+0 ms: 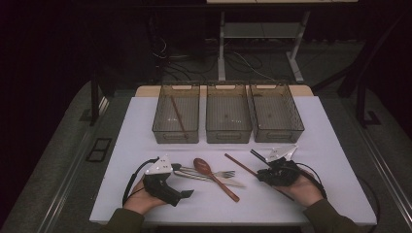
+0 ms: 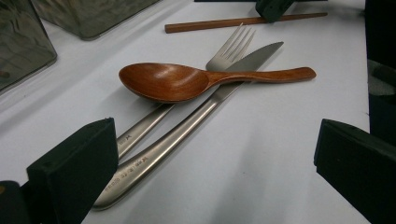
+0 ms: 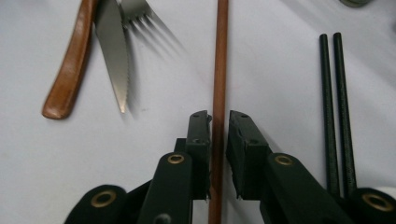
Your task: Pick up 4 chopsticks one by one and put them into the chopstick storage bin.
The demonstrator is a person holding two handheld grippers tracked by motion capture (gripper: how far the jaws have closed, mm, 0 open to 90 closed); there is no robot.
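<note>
A brown chopstick lies slantwise on the white table. My right gripper is shut on it near its near end, one jaw on each side. To its left, a wooden spoon rests across a metal fork and a knife. My left gripper is wide open just short of the fork and knife handles, holding nothing. A pair of black chopsticks lies beside the right gripper.
Three translucent bins stand in a row at the back: left, middle, right. The left bin holds one brown chopstick. Bare table lies between the bins and the cutlery.
</note>
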